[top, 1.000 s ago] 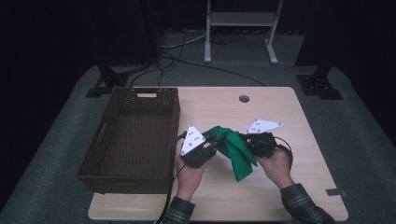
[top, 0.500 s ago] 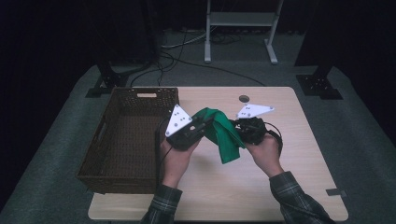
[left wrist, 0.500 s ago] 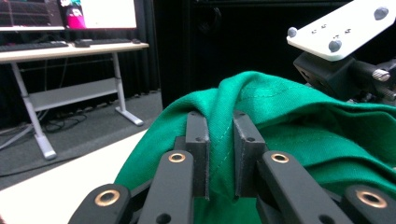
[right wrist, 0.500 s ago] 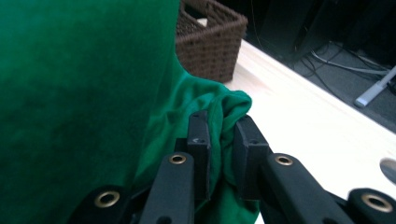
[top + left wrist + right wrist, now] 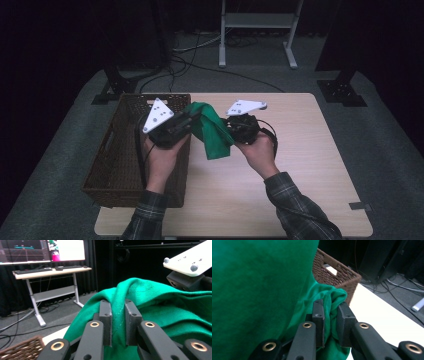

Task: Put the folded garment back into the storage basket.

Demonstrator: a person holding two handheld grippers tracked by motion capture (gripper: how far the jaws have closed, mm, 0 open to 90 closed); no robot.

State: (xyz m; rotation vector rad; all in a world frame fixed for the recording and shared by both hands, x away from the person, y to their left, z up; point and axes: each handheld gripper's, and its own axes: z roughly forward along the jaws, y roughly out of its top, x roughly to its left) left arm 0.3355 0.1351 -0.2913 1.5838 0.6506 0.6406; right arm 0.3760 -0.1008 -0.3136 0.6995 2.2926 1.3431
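Cloth point(image 5: 210, 131) hangs above the table point(image 5: 300, 165) beside the basket point(image 5: 120, 165), pinched by both the left gripper point(image 5: 117, 322) and right gripper point(image 5: 329, 322); its dangling tail could snag the basket rim.

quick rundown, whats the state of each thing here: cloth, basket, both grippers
green cloth: bunched, lifted off the table, held between both grippers, one end hanging down
wicker basket: upright at the table's left edge, nothing seen in it
left gripper: jaws shut on a fold of the cloth
right gripper: jaws shut on a bunched edge of the cloth
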